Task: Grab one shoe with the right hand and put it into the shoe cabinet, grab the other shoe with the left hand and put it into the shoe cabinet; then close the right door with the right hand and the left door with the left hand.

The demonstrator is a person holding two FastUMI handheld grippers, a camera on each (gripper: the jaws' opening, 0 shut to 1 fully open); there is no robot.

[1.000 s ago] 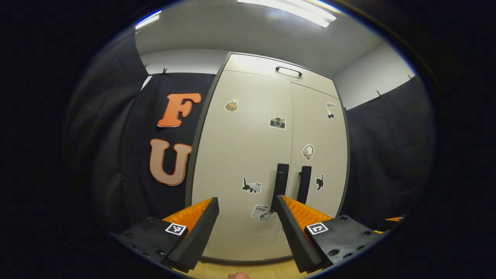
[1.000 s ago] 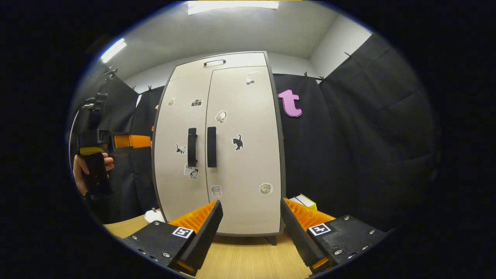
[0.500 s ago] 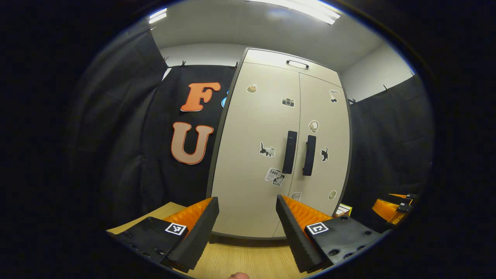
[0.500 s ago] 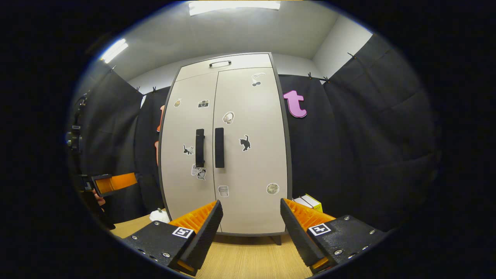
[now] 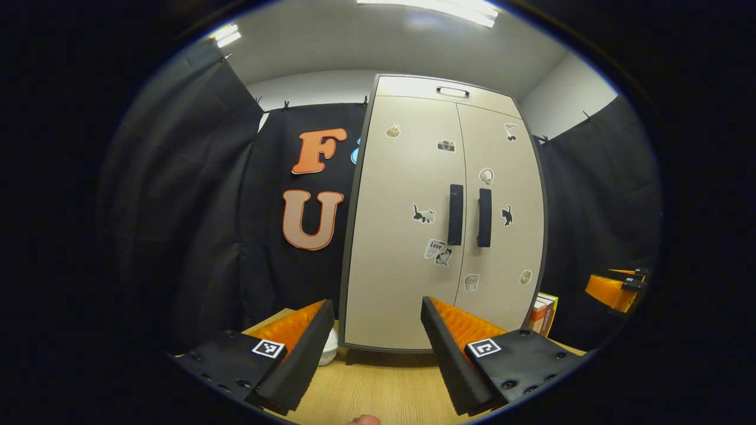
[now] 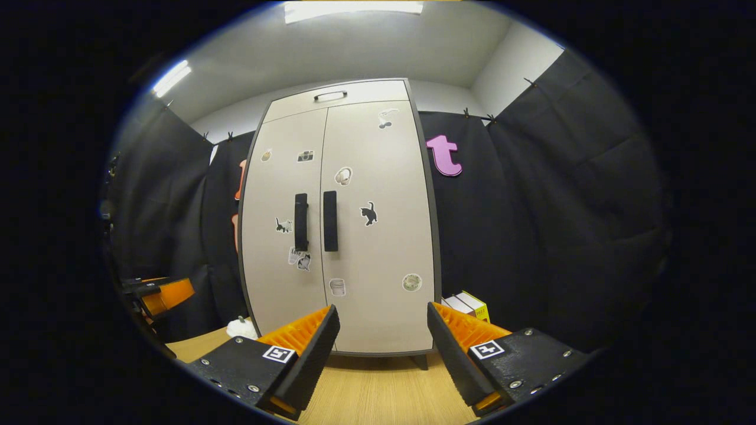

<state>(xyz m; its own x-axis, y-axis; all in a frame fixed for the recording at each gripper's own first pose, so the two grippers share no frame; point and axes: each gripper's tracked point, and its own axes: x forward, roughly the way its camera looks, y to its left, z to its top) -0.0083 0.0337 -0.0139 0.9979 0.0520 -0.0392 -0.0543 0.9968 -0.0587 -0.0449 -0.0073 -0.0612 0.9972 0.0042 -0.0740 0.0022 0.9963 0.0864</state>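
The pale shoe cabinet (image 5: 407, 236) stands on the wooden table with both doors shut; its inside is hidden. Two dark vertical handles (image 5: 455, 214) sit side by side at the middle seam. My left gripper (image 5: 375, 354) is open and holds nothing, a short way back from the left door. In the right gripper view the same cabinet (image 6: 378, 254) faces me with its handles (image 6: 329, 220), and my right gripper (image 6: 383, 354) hangs open and bare before the right door. The left gripper (image 6: 159, 292) shows low at that view's left edge; the right gripper (image 5: 614, 289) shows at the left gripper view's right edge.
A small white object (image 6: 239, 327) lies on the wooden tabletop (image 6: 378, 395) by the cabinet's left foot. A yellow-topped box (image 6: 469, 304) stands to the cabinet's right. Black cloth walls close in behind and on both sides.
My left gripper has drawn back and dropped from close to the left door, so the cabinet looks smaller and the tabletop shows. The right gripper has barely moved. Both stay open.
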